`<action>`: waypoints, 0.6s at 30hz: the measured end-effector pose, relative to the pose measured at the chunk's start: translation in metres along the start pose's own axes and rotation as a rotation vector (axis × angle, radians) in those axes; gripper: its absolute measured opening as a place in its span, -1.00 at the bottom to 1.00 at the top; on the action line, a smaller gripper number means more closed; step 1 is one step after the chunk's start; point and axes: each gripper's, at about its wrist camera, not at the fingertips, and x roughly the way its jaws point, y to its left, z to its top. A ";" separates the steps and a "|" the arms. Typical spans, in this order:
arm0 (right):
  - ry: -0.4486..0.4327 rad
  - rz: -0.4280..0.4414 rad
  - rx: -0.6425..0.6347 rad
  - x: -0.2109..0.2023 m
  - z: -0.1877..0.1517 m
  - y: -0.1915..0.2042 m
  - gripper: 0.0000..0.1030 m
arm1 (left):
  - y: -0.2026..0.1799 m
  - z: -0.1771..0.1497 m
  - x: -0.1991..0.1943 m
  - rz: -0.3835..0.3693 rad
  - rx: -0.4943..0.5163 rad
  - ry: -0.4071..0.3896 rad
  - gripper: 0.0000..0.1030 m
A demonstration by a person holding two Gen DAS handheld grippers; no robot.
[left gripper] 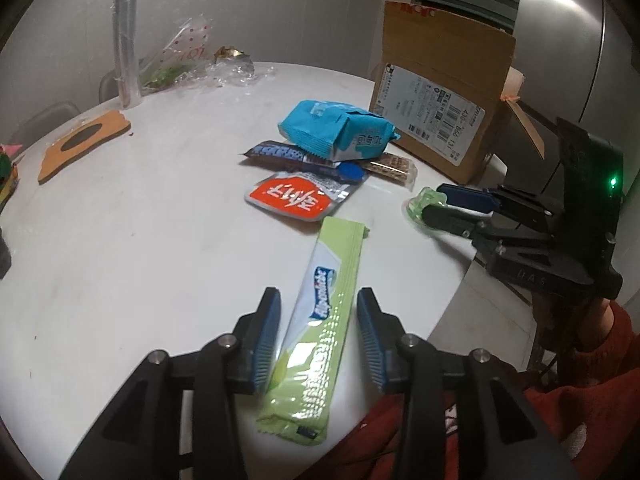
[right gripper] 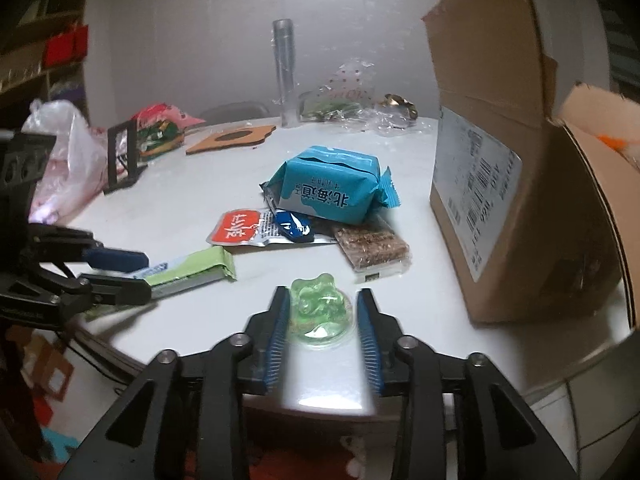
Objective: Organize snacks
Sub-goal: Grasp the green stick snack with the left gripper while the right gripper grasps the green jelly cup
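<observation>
A long green snack packet (left gripper: 320, 320) lies on the white round table (left gripper: 140, 240), between the fingers of my open left gripper (left gripper: 318, 300); the pads stand apart from its sides. It also shows in the right wrist view (right gripper: 188, 272). A green jelly cup (right gripper: 322, 312) sits near the table edge between the fingers of my open right gripper (right gripper: 322, 304), not pinched. A pile holds a blue packet (right gripper: 332, 190), a red-and-silver pouch (right gripper: 248, 230), a small blue item (right gripper: 294, 226) and a brown bar (right gripper: 372, 250).
An open cardboard box (right gripper: 512, 184) stands at the right of the table. A clear tube (right gripper: 285, 72), cellophane wrappers (right gripper: 352, 100), a brown coaster (right gripper: 232, 138), a black frame (right gripper: 124, 156) and plastic bags (right gripper: 68, 160) lie at the far and left sides.
</observation>
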 end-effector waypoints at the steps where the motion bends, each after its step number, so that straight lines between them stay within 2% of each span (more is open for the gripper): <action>1: 0.005 0.009 -0.021 0.004 0.001 0.001 -0.21 | -0.002 0.001 0.002 -0.001 0.009 -0.001 -0.29; 4: 0.009 0.037 -0.046 0.009 0.001 0.003 -0.15 | -0.008 0.002 0.004 0.004 0.037 0.002 -0.30; 6: 0.012 0.037 -0.072 0.012 0.003 0.004 -0.15 | -0.011 0.002 0.005 0.021 0.051 0.002 -0.48; 10: 0.014 0.036 -0.090 0.014 0.005 0.006 -0.20 | -0.014 0.002 0.005 0.044 0.055 0.000 -0.49; 11: 0.013 0.033 -0.090 0.013 0.005 0.006 -0.32 | -0.014 0.002 0.005 0.045 0.055 0.000 -0.50; 12: 0.008 0.032 -0.091 0.012 0.006 0.007 -0.35 | -0.014 0.003 0.005 0.043 0.050 -0.001 -0.50; 18: 0.009 0.032 -0.096 0.011 0.007 0.005 -0.35 | -0.008 0.004 0.003 0.041 0.017 -0.007 -0.51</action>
